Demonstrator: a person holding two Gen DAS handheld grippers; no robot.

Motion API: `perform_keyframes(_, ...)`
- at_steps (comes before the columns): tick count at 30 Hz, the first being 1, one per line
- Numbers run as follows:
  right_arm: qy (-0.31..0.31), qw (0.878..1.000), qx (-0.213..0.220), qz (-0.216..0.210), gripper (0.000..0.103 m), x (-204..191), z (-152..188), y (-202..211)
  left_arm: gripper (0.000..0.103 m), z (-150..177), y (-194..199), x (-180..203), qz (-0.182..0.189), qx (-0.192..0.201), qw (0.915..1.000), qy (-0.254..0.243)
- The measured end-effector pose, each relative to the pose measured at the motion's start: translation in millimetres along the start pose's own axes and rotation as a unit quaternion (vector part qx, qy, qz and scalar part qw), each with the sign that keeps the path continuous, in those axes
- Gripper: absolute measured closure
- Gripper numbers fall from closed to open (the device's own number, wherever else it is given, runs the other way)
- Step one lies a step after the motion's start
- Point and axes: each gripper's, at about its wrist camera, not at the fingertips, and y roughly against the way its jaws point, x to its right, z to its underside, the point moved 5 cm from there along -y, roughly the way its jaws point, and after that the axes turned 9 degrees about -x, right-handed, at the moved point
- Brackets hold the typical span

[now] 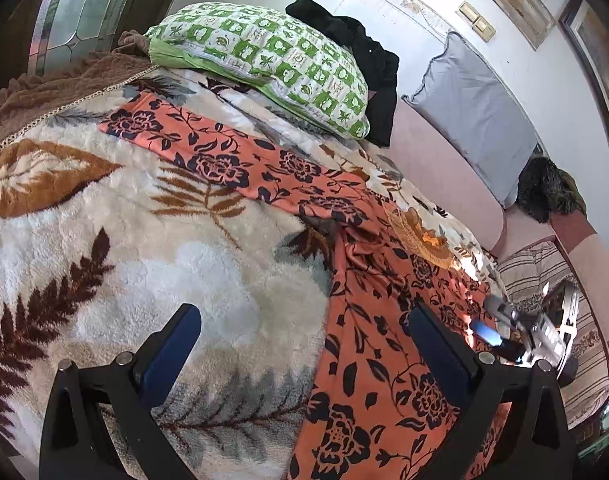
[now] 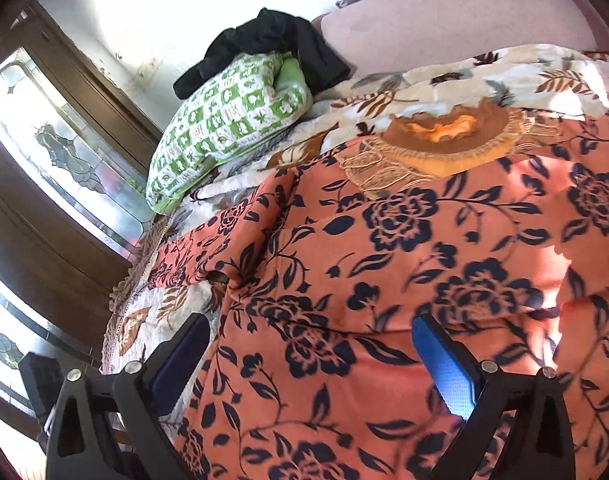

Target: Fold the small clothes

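Observation:
An orange garment with dark blue flowers (image 1: 368,344) lies spread on a leaf-patterned fleece blanket (image 1: 116,240), one sleeve (image 1: 224,152) stretched toward the far left. Its embroidered neckline (image 2: 444,148) shows in the right wrist view, where the garment (image 2: 384,264) fills the frame. My left gripper (image 1: 304,324) is open and empty, hovering over the garment's left edge. My right gripper (image 2: 310,336) is open and empty just above the garment's body. The right gripper also shows in the left wrist view (image 1: 504,320) at the garment's far side.
A green checked pillow (image 1: 264,64) and a black garment (image 1: 368,60) lie at the head of the bed. A grey cushion (image 1: 476,112) leans on the pink headboard (image 1: 444,168). A brown blanket (image 1: 52,92) and a glass-panelled door (image 2: 64,152) are on the left.

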Motion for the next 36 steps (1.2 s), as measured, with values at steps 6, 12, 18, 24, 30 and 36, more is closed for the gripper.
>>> perform_keyframes(6,0.013,1.0,0.009,0.0,0.001,14.8,17.9,24.8,0.0,-57.2,-3.2,-29.7,0.021,0.011,0.9957,0.09)
perform_keyframes(12,0.025,0.999,0.026,-0.012,0.001,21.9,36.0,40.7,0.0,-118.7,-26.8,-91.5,0.019,0.021,0.9815,0.19)
perform_keyframes(18,0.001,0.999,0.029,-0.029,0.001,40.4,36.1,39.9,0.001,-135.6,-50.9,-135.0,0.0,0.032,0.9596,0.279)
perform_keyframes(24,-0.017,0.999,0.032,-0.033,0.001,54.2,34.8,40.3,0.001,-140.9,-56.1,-179.7,0.008,0.045,0.9346,0.353)
perform_keyframes(30,-0.019,0.999,0.032,-0.031,0.001,57.0,34.3,38.1,0.001,-162.0,-60.7,-184.8,0.006,0.044,0.9354,0.351)
perform_keyframes(36,-0.026,0.999,0.036,-0.028,0.001,61.8,32.5,37.9,0.06,-157.8,-76.5,-195.1,0.021,0.03,0.9302,0.365)
